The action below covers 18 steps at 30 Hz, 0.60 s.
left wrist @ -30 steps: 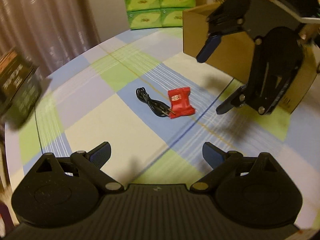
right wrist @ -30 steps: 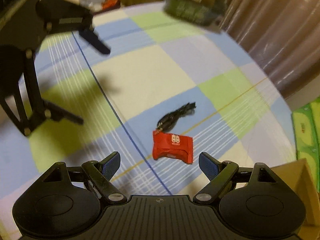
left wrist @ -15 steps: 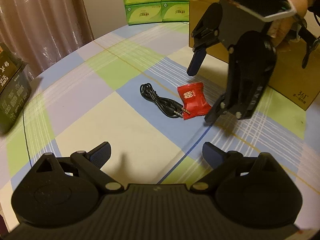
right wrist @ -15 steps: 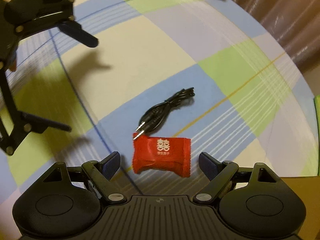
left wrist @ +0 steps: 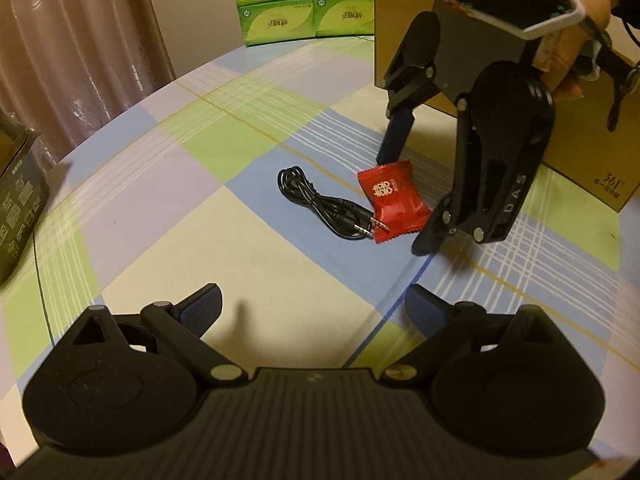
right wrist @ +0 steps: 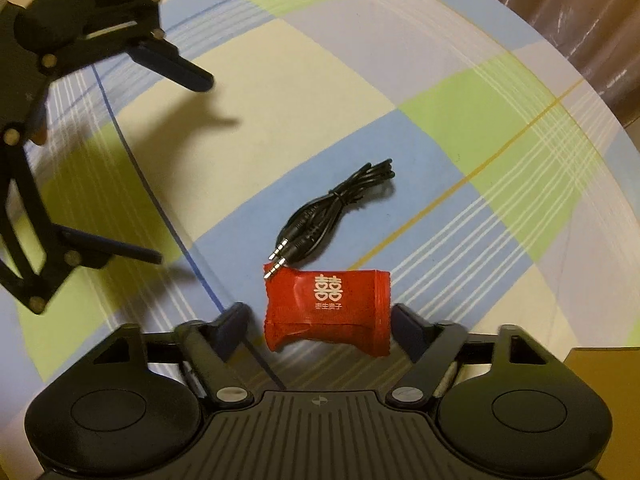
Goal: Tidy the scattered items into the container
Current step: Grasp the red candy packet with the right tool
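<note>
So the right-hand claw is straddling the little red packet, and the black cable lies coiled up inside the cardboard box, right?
Not quite. The right gripper, whose jaws have just been closing, does straddle the red packet, but the black cable lies on the checked tablecloth beside the packet, not in the cardboard box. Both wrist views show it.

The round counter (left wrist: 168, 264) has a cloth with blue, green, cream and pale purple squares. A red candy (left wrist: 394, 201) lies near the middle. A black cable (left wrist: 320, 208) lies just beside it, and its plugs touch the candy's edge. A brown box (left wrist: 576, 148) sits at the far side. A dark box (left wrist: 18, 200) sits at the left edge.
</note>
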### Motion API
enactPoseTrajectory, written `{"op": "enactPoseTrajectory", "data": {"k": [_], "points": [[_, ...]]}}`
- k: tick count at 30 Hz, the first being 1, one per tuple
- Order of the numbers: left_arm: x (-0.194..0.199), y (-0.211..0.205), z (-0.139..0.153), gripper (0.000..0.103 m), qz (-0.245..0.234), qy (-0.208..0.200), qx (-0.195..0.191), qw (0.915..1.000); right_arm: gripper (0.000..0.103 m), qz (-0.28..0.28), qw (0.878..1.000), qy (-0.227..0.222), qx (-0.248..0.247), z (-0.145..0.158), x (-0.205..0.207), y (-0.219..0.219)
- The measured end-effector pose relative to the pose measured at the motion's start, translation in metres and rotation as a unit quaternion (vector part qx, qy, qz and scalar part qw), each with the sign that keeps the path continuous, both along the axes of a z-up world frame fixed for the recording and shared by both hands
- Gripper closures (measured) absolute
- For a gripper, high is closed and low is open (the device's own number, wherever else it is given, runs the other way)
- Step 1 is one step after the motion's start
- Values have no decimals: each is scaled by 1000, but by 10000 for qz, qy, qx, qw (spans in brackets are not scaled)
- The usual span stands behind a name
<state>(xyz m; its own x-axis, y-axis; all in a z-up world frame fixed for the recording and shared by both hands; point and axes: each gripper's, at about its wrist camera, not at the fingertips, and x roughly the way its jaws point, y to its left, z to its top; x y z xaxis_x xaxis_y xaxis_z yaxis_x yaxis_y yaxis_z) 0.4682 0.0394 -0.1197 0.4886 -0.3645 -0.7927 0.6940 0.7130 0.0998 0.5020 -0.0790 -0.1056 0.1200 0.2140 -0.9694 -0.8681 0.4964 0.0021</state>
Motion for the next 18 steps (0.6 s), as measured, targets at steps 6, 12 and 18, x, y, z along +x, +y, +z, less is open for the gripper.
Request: {"op": "enactPoseTrajectory", "data": {"k": [6, 12, 18], "points": [[8, -9, 2, 7, -47, 18, 57, 10000, 56, 16, 10000, -59, -62, 6, 2, -4], [24, -21, 1, 9, -76, 133, -14, 9999, 57, 131, 9992, -310, -229, 10, -7, -13], [49, -40, -3, 22, 108, 345, -135, 9993, 58, 133, 9983, -461, -322, 14, -7, -24]]}}
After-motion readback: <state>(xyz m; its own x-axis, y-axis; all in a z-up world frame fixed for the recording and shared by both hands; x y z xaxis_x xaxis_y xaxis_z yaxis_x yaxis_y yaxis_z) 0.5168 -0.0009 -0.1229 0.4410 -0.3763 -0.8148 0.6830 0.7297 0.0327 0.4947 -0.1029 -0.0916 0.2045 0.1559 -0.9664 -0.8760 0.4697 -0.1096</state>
